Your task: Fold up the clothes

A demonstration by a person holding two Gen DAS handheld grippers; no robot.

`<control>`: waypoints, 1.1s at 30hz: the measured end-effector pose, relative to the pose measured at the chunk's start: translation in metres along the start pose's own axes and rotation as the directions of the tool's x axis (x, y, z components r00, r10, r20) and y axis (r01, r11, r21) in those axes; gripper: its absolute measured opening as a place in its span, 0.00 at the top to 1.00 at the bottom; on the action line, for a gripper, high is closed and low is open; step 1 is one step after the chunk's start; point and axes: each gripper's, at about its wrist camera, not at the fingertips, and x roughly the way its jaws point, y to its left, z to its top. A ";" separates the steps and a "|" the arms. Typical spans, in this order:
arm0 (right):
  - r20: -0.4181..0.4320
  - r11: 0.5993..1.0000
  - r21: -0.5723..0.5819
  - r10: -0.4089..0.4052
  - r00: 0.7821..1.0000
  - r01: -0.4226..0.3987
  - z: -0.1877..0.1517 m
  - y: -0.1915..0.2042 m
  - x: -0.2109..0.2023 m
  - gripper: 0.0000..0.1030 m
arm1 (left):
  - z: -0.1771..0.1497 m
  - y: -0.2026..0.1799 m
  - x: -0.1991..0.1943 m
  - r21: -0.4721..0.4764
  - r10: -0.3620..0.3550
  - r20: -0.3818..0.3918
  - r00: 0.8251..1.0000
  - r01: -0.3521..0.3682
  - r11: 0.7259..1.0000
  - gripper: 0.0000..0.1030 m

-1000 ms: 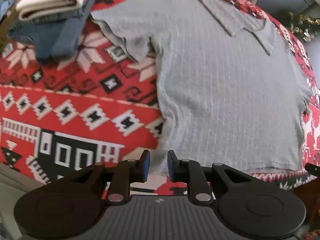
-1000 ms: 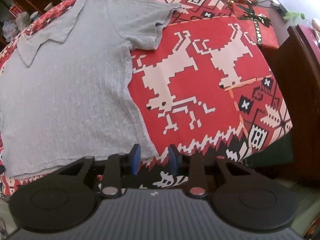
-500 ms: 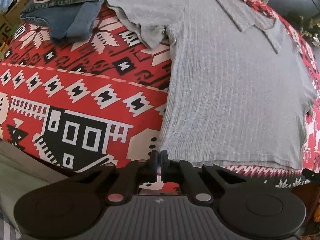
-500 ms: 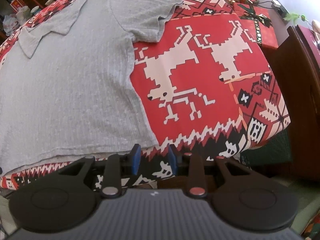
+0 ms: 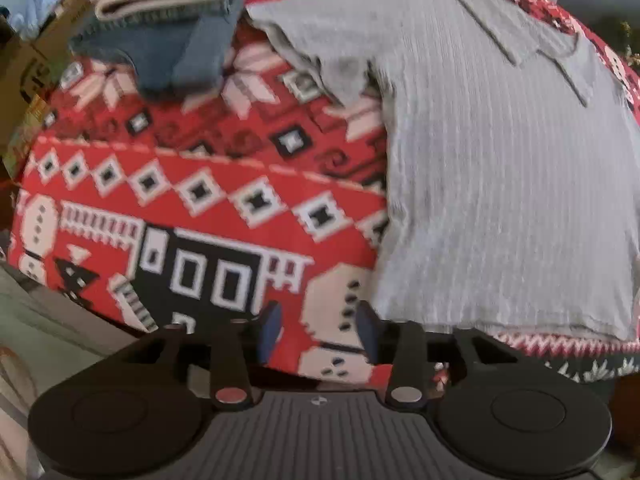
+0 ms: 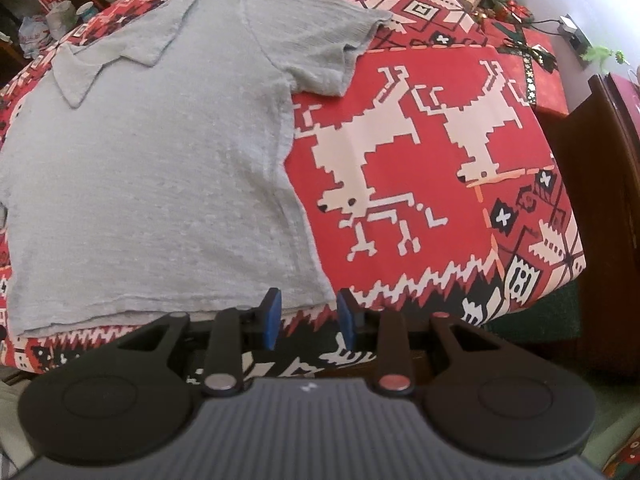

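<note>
A grey ribbed collared shirt (image 5: 500, 184) lies flat on the red patterned tablecloth (image 5: 200, 200), collar at the far end, hem toward me. My left gripper (image 5: 318, 330) hangs over the cloth just left of the shirt's near left hem corner; its jaws are opening and nothing is between them. In the right wrist view the same shirt (image 6: 152, 176) fills the left half. My right gripper (image 6: 308, 316) stands partly open over the shirt's near right hem corner, with no cloth between its blue pads (image 6: 271, 318).
Folded jeans with a white folded garment on top (image 5: 168, 12) sit at the far left of the table. A dark wooden cabinet (image 6: 600, 208) stands at the right, beyond the table's edge. Wrapped red gift boxes (image 6: 532, 64) lie at the far right.
The left gripper's jaws went nearly shut half a second ago and now stand apart again, still empty. The right gripper kept the same gap. The shirt lies as before.
</note>
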 end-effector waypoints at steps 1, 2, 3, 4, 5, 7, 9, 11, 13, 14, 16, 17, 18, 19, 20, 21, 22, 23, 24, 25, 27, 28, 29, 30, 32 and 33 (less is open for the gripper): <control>0.000 1.000 0.002 0.004 1.000 -0.004 0.001 0.000 -0.001 0.66 | 0.002 0.000 -0.002 0.003 0.003 0.011 1.000 -0.003 1.000 0.57; 0.002 1.000 0.001 0.005 1.000 -0.005 0.002 0.001 -0.001 0.65 | 0.003 0.000 -0.003 0.007 0.003 0.021 1.000 -0.003 1.000 0.57; 0.004 1.000 -0.002 0.005 1.000 -0.005 0.003 0.002 -0.001 0.60 | 0.006 -0.002 -0.001 0.017 -0.011 0.019 1.000 0.011 1.000 0.57; 0.003 1.000 -0.007 0.004 1.000 -0.004 0.004 0.003 0.000 0.59 | 0.008 -0.004 0.001 0.027 -0.025 0.017 1.000 0.024 0.999 0.57; -0.002 1.000 -0.011 0.005 1.000 -0.005 0.005 0.004 0.001 0.59 | 0.012 -0.010 0.004 0.039 -0.035 0.014 0.999 0.034 0.999 0.57; -0.009 1.000 -0.017 0.008 1.000 -0.008 0.006 0.004 0.003 0.59 | 0.016 -0.012 0.004 0.061 -0.050 0.016 0.999 0.049 0.997 0.57; 0.008 0.999 -0.031 0.012 1.000 -0.012 0.008 0.006 0.002 0.59 | 0.021 -0.014 0.005 0.069 -0.055 0.032 0.998 0.053 0.996 0.58; 0.029 0.999 -0.050 0.010 1.000 -0.008 0.010 0.008 0.001 0.59 | 0.028 -0.016 0.005 0.057 -0.061 0.047 0.997 0.058 0.997 0.61; 0.046 0.998 -0.068 -0.004 0.999 0.007 0.015 0.010 0.002 0.60 | 0.036 -0.014 0.008 0.035 -0.071 0.043 0.997 0.070 0.997 0.65; 0.050 0.998 -0.068 -0.005 0.999 0.008 0.018 0.011 0.004 0.60 | 0.039 -0.013 0.010 0.022 -0.079 0.034 0.996 0.078 0.997 0.73; 0.056 0.998 -0.064 -0.010 0.998 0.014 0.024 0.013 0.008 0.60 | 0.047 -0.016 0.013 -0.001 -0.113 0.023 0.993 0.113 0.994 0.76; 0.058 0.998 -0.060 -0.014 0.998 0.018 0.028 0.013 0.011 0.60 | 0.051 -0.018 0.014 -0.006 -0.127 0.022 0.992 0.127 0.992 0.76; 0.060 0.998 -0.053 -0.017 0.998 0.020 0.031 0.013 0.014 0.60 | 0.053 -0.020 0.015 0.001 -0.127 0.025 0.992 0.127 0.992 0.76; 0.063 0.999 -0.047 -0.019 0.998 0.022 0.034 0.012 0.017 0.60 | 0.055 -0.022 0.016 0.007 -0.127 0.027 0.992 0.126 0.992 0.76; 0.069 0.999 -0.043 -0.015 0.998 0.018 0.038 0.011 0.019 0.60 | 0.057 -0.024 0.017 0.014 -0.126 0.030 0.992 0.126 0.992 0.76; 0.079 0.999 -0.045 -0.010 0.997 0.013 0.040 0.011 0.021 0.60 | 0.060 -0.026 0.018 0.021 -0.126 0.033 0.991 0.126 0.992 0.76; 0.085 0.999 -0.046 -0.019 0.996 0.023 0.044 0.011 0.024 0.60 | 0.062 -0.028 0.019 0.028 -0.126 0.036 0.991 0.125 0.992 0.76; 0.086 0.999 -0.045 -0.027 0.996 0.031 0.047 0.011 0.027 0.61 | 0.064 -0.030 0.020 0.035 -0.124 0.038 0.992 0.123 0.992 0.76; 0.093 0.999 -0.040 -0.026 0.995 0.030 0.050 0.011 0.029 0.64 | 0.063 -0.031 0.022 0.043 -0.108 0.034 0.994 0.106 0.993 0.76; 0.100 0.999 -0.030 -0.022 0.995 0.025 0.053 0.011 0.032 0.70 | 0.061 -0.031 0.024 0.047 -0.094 0.028 0.995 0.093 0.995 0.76; 0.098 1.000 -0.013 -0.019 0.995 0.020 0.057 0.012 0.038 0.87 | 0.060 -0.032 0.031 0.047 -0.071 0.015 0.997 0.071 0.996 0.76; 0.091 1.000 -0.004 -0.024 0.996 0.024 0.058 0.012 0.042 0.90 | 0.059 -0.031 0.033 0.045 -0.063 0.010 0.998 0.062 0.997 0.76; 0.079 1.000 0.007 -0.030 0.996 0.030 0.058 0.010 0.047 0.90 | 0.058 -0.030 0.034 0.039 -0.062 0.006 0.998 0.061 0.997 0.75; 0.085 1.000 0.014 -0.028 0.996 0.027 0.056 0.008 0.048 0.91 | 0.056 -0.029 0.034 0.034 -0.062 0.004 0.998 0.062 0.997 0.75; 0.084 0.999 0.029 -0.030 0.996 0.027 0.052 0.003 0.047 0.91 | 0.053 -0.027 0.033 0.032 -0.063 0.000 0.998 0.063 0.997 0.75; 0.077 0.999 0.038 -0.033 0.996 0.031 0.051 0.000 0.046 0.91 | 0.051 -0.026 0.031 0.038 -0.066 -0.003 0.998 0.066 0.997 0.75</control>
